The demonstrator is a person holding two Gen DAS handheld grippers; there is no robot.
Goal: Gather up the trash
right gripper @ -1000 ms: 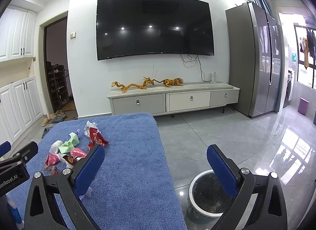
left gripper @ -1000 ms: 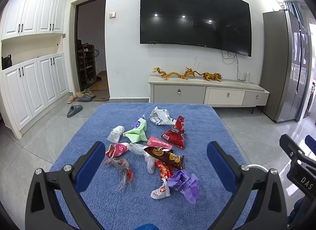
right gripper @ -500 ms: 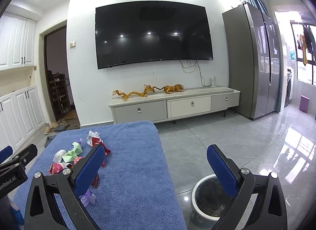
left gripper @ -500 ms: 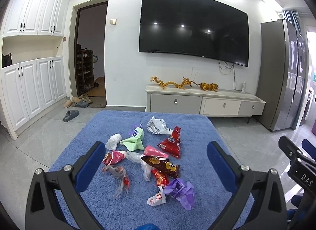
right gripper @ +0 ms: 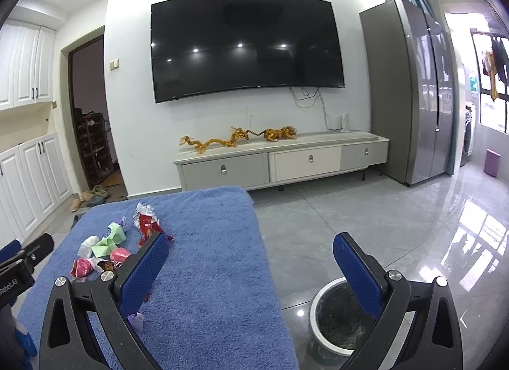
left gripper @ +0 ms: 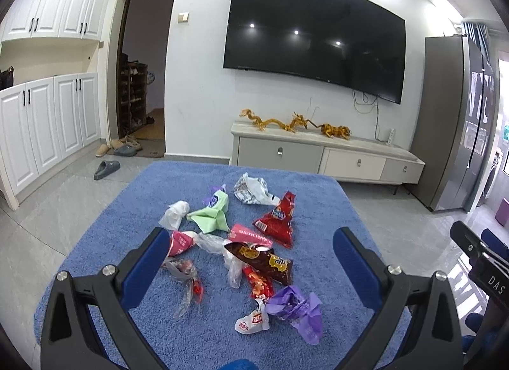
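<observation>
Left wrist view: trash pile (left gripper: 241, 243) lies scattered on the blue-carpeted surface (left gripper: 318, 198), directly ahead of and between the fingers of the left tool (left gripper: 251, 262). We count roughly a dozen wrappers. Nearest to this tool is the purple wrapper (left gripper: 296, 306), slightly right of centre, with a small white packet (left gripper: 251, 322) touching its left side. Just beyond sits the brown snack bag (left gripper: 264, 258), long axis running lower-right to upper-left across the tool's line. A red bag (left gripper: 280, 220) and a green wrapper (left gripper: 213, 214) lie farther out.

Left tool: jaws spread wide, nothing held, hovering above the pile.

Right wrist view: right tool (right gripper: 251, 268) likewise wide open and empty. The pile falls off to its left, partly hidden behind its left finger, while the bin (right gripper: 337, 316) stands on the floor just beside the surface's right edge, under the right finger.

We judge the left tool the nearer one for a first pick, the purple wrapper being the closest piece; the right tool is nearer the bin.
</observation>
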